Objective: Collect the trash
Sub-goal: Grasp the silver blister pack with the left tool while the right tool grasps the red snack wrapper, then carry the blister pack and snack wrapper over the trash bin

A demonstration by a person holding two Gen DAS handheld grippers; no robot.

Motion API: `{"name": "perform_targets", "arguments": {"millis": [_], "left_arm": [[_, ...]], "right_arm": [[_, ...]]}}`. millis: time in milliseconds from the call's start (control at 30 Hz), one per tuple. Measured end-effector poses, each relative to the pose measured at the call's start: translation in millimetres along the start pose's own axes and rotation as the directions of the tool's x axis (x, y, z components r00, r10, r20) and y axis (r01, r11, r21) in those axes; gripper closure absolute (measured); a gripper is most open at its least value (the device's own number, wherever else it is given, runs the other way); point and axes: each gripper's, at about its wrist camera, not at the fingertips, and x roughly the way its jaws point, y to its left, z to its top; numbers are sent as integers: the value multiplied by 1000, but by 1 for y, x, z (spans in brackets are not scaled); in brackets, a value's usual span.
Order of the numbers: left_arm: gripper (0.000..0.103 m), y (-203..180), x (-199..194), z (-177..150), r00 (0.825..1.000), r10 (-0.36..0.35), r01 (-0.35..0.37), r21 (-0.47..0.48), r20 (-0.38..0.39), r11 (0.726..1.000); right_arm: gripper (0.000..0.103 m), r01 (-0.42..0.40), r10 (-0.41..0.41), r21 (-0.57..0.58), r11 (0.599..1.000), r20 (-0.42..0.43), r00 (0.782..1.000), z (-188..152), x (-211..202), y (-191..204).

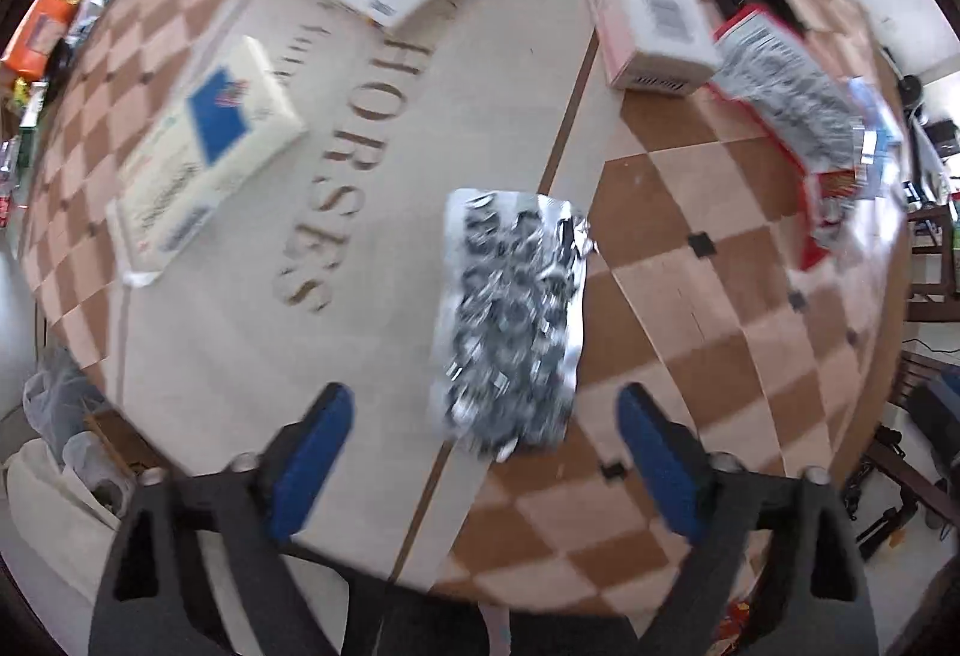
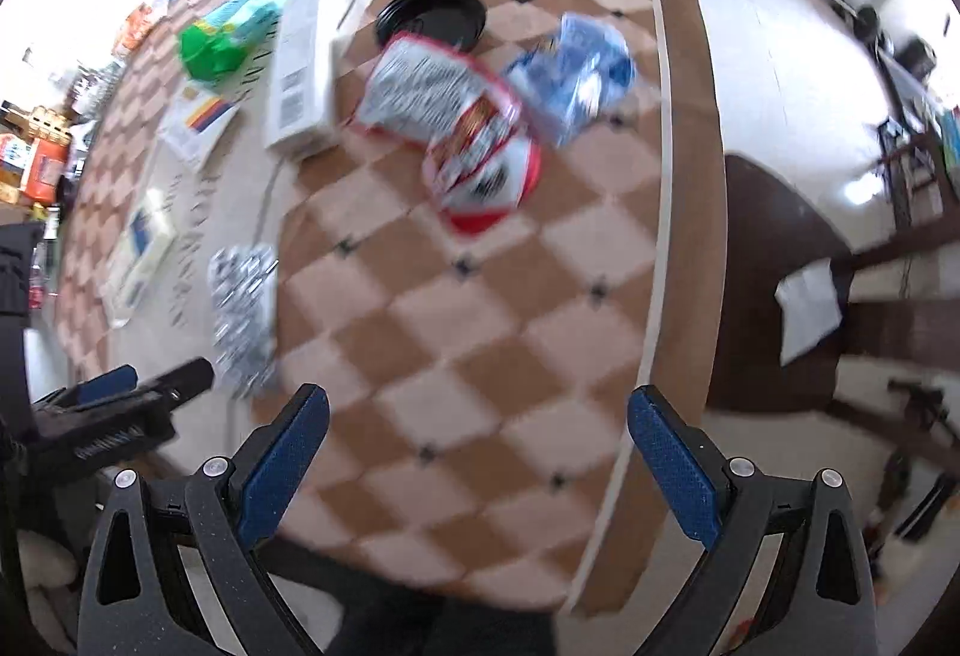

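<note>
from the left wrist view the left gripper (image 1: 485, 452) hangs wide open and empty, the crinkled silver wrapper (image 1: 510, 320) lying on the checkered table (image 1: 690, 296) just ahead between its fingers (all a bit blurred). from the right wrist view the right gripper (image 2: 479, 452) is spread wide too, holding nothing, with the red-and-white snack bag (image 2: 456, 122) and blue wrapper (image 2: 576, 74) lying well ahead beside a black lid (image 2: 432, 17).

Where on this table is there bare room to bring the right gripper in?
Bare checkered cloth lies straight ahead of the right gripper, bordered by the silver foil wrapper on the left, the red snack bag beyond, and the table's right edge. It is crowded farther back: white carton, blue wrapper, black lid.
</note>
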Motion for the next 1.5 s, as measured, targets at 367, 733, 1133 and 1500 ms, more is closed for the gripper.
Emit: {"name": "perform_targets", "arguments": {"millis": [367, 733, 1133, 1500], "left_arm": [[37, -5, 27, 14, 999, 7, -10, -72, -33, 997], [43, -6, 27, 6, 1000, 30, -30, -74, -2, 997], [43, -12, -21, 2, 992, 62, -54, -78, 114, 996], [43, -10, -88, -55, 957, 107, -89, -79, 271, 993]], "right_arm": [[12, 155, -148, -346, 925, 46, 988, 108, 66, 46], [45, 223, -222, -496, 839, 63, 973, 116, 107, 79], [64, 65, -62, -380, 923, 20, 998, 106, 76, 62], [66, -103, 105, -197, 975, 2, 994, 58, 44, 40]]}}
